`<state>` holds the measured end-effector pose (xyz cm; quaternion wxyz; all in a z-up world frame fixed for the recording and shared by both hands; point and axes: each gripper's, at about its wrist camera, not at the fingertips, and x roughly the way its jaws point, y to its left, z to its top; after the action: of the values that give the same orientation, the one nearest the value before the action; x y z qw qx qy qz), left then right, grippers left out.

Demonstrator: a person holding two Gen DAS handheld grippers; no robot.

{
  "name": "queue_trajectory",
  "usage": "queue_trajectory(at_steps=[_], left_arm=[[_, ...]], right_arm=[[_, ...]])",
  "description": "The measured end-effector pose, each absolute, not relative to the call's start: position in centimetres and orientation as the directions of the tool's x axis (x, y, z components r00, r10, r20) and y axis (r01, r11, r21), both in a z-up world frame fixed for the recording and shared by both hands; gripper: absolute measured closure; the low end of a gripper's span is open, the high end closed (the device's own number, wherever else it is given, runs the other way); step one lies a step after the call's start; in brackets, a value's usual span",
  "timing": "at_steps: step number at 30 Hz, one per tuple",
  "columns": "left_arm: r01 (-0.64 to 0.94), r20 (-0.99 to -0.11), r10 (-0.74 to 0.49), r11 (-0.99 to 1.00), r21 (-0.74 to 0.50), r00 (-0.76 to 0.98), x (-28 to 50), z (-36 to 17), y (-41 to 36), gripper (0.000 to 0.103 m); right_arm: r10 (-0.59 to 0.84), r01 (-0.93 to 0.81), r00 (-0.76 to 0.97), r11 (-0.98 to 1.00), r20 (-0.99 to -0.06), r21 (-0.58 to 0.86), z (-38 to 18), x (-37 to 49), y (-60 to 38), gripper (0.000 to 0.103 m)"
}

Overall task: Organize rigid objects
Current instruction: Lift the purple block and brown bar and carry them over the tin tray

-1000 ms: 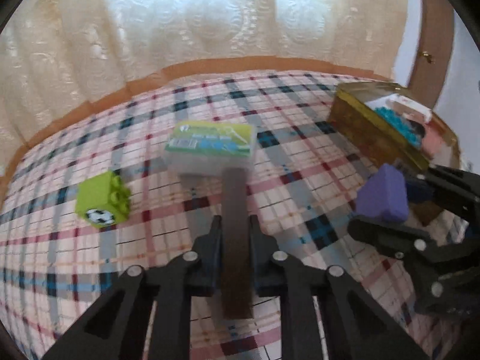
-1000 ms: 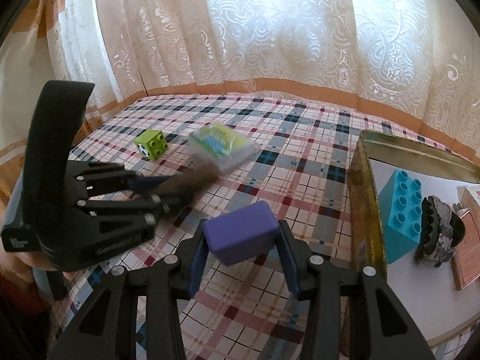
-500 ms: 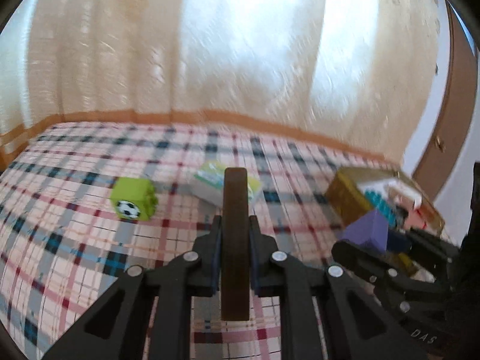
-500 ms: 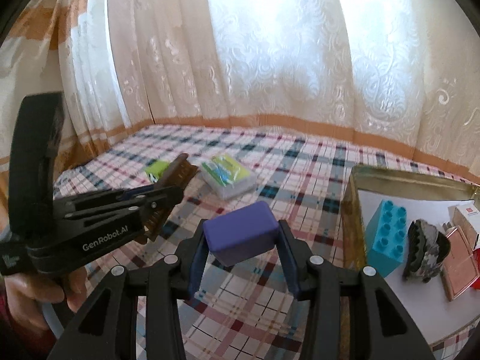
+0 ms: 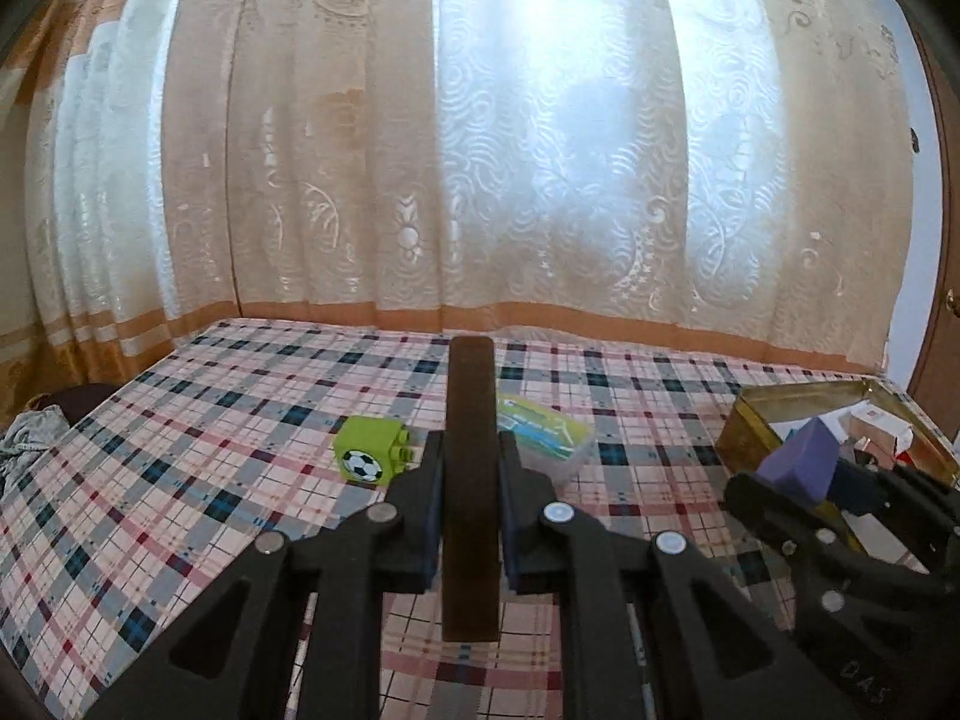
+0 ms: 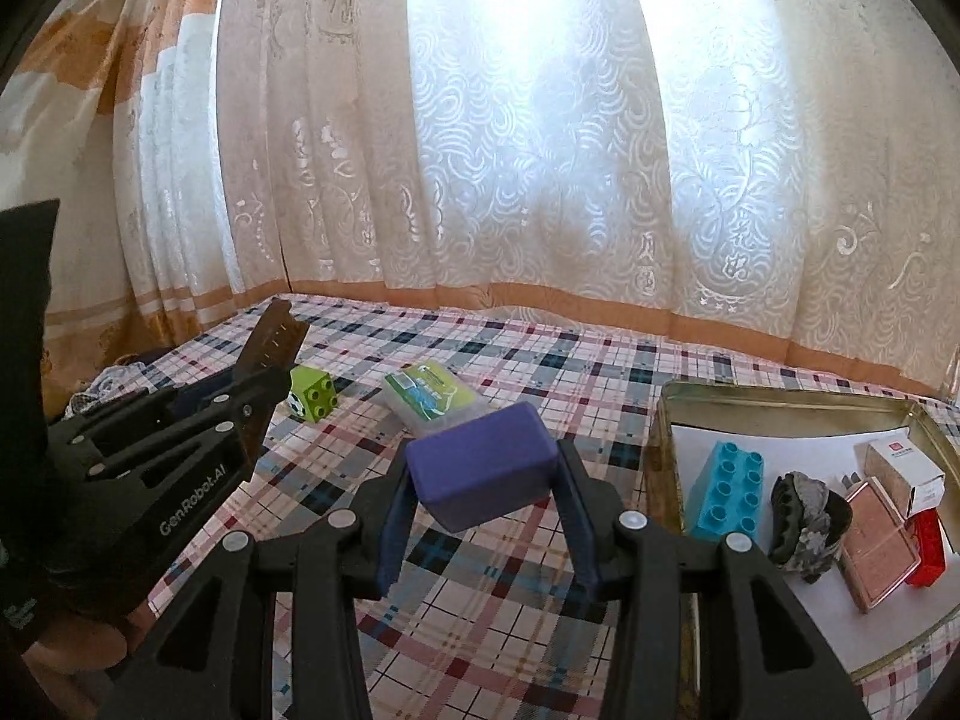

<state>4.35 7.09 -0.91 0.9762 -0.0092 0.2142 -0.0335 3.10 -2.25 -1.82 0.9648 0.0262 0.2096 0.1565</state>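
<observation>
Left hand-held gripper (image 5: 471, 516) pinches a brown strip (image 5: 471, 480); right one (image 6: 480, 516) clamps a purple block (image 6: 480, 468). Tin (image 6: 780, 405), right, holds several items; green brick (image 5: 369, 457) and clear box (image 5: 549, 435) remain on table (image 5: 180, 480).

The right gripper (image 6: 480, 480) clamps a purple block (image 6: 483, 465) above the plaid tablecloth (image 6: 540, 372). At left, the left gripper (image 6: 252, 396) pinches a dark brown strip (image 6: 276, 342), near a green brick (image 6: 312, 397) and a clear box (image 6: 435, 397). At right, a gold tin (image 6: 780, 405) holds a blue brick (image 6: 726, 495), a grey clip (image 6: 804, 516) and small boxes.
</observation>
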Motion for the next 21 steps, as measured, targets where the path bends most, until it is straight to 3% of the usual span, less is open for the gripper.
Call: queue_trajectory(at_steps=[21], left_arm=[[0.073, -0.414, -0.122, 0.988, -0.132, 0.902, 3.0, -1.1, 5.7, 0.089]], right_arm=[[0.374, -0.322, 0.865, 0.925, -0.335, 0.2, -0.8, 2.0, -4.7, 0.056]])
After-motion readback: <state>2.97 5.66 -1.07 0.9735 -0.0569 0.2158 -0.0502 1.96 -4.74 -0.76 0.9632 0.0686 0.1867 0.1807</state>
